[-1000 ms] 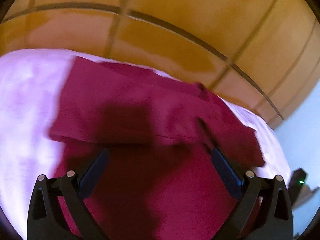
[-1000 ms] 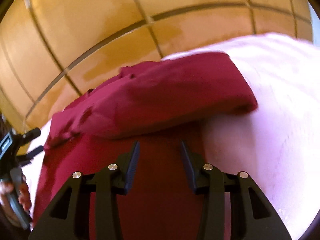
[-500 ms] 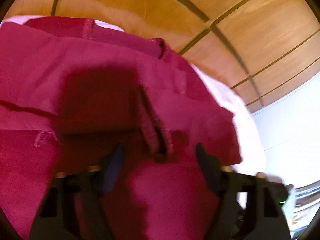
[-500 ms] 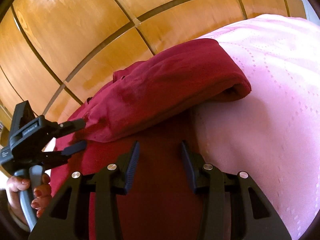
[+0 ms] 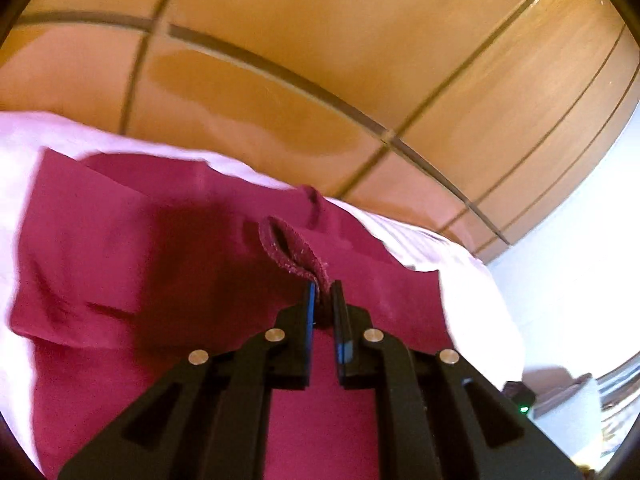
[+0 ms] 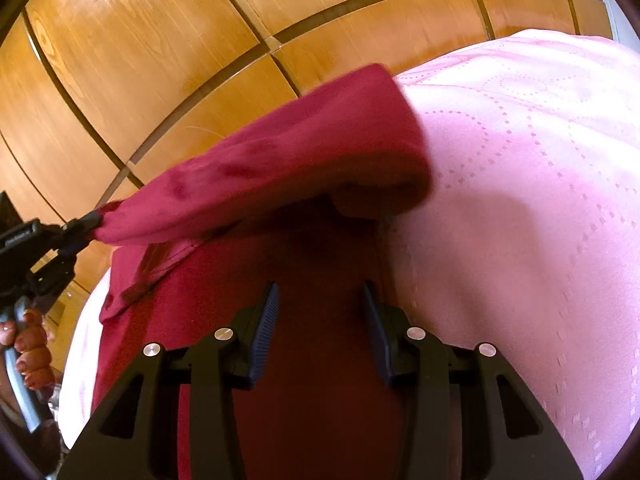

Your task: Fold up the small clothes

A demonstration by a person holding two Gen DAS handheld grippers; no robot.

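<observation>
Left tool (image 5: 323,286): we are clenching it on a hemmed edge of the crimson garment (image 5: 120,248), the stitched rim bunching into a small loop just ahead of the blue pads (image 5: 310,300). We are judging that the pinch sits on the hem because a seam gives firm purchase and lets the whole layer follow the pull.

Left tool, seen from the right wrist view (image 6: 86,222): it is drawing the upper layer of the garment (image 6: 280,168) taut and clear of the layer beneath, so the fold is hanging as a raised flap, not lying flat. A hand with painted nails (image 6: 32,348) is gripping the tool's handle at the frame's left edge.

Right tool (image 6: 320,320): released, its jaws standing well apart, nothing between them. It is hovering over the lower layer, near that layer's right-hand edge; whether it is touching the cloth, we cannot tell. We are reading it as waiting to take its own corner.

Pink bedspread (image 6: 520,200): it is carrying the garment, which is lying across its near edge.

Wooden panelling (image 5: 360,60): it is filling the background.
</observation>
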